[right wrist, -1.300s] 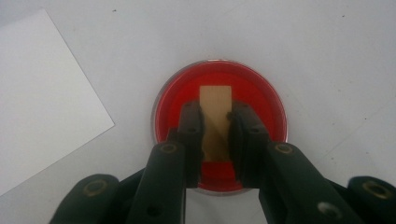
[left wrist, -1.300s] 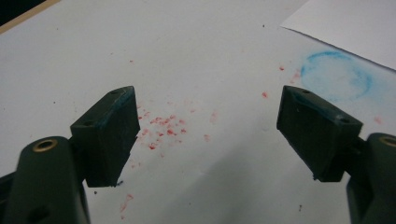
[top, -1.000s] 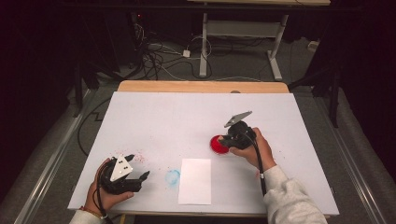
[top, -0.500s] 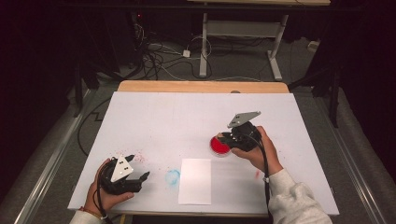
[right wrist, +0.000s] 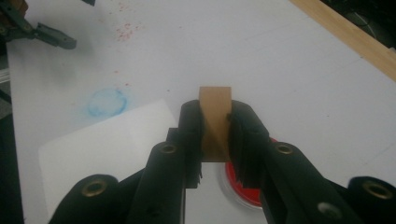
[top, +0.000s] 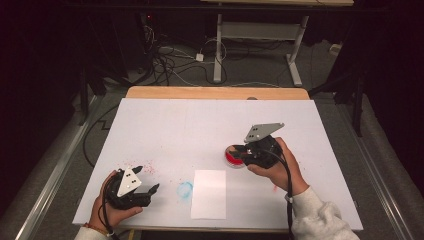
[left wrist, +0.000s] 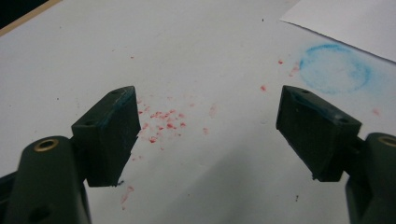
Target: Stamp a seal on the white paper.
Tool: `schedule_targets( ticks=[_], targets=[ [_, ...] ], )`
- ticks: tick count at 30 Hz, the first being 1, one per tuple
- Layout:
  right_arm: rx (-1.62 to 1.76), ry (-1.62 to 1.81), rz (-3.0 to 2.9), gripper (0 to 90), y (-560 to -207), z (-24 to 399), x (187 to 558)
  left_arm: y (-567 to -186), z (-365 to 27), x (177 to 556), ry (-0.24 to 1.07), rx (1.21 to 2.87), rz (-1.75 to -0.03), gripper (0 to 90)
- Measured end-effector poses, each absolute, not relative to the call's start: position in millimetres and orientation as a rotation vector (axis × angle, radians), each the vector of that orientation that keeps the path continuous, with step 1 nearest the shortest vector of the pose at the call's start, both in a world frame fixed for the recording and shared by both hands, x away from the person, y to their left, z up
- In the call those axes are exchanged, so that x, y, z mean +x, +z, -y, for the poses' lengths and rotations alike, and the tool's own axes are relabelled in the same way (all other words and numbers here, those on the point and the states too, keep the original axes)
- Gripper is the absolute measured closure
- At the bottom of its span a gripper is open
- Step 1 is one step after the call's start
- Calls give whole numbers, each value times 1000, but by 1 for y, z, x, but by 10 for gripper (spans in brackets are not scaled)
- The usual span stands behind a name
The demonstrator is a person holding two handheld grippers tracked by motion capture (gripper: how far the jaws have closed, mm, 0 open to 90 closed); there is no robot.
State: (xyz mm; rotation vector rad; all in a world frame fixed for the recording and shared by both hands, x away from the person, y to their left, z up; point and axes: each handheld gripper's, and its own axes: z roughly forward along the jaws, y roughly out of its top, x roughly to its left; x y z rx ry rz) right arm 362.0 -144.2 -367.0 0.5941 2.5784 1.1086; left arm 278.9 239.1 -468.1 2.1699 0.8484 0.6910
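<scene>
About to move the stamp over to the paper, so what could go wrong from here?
1. The right gripper pinches the wooden stamp on a narrow part; a tilt could slip it or print unevenly.
2. The open red ink pad sits right under it, so a knock could smear ink.
3. The white paper lies loose, with the open left gripper off it; it may slide when pressed.

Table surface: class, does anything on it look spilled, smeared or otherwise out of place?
Yes. Red specks are scattered over the white table cover near the open left gripper, and a smudged blue ring sits beside the white paper sheet. Both look like stray ink marks off the paper. The paper itself looks clean.
</scene>
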Motion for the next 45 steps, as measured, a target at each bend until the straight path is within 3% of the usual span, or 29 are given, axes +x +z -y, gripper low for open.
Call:
schedule_targets(
  ticks=[19,45],
  targets=[
    [458,1072,-2690,762,-381,116,330,-467,-238,279,704,2174,-850,208],
    [540,868,-2770,763,-442,83,335,-467,-237,280,721,2190,-832,208]
  ],
)
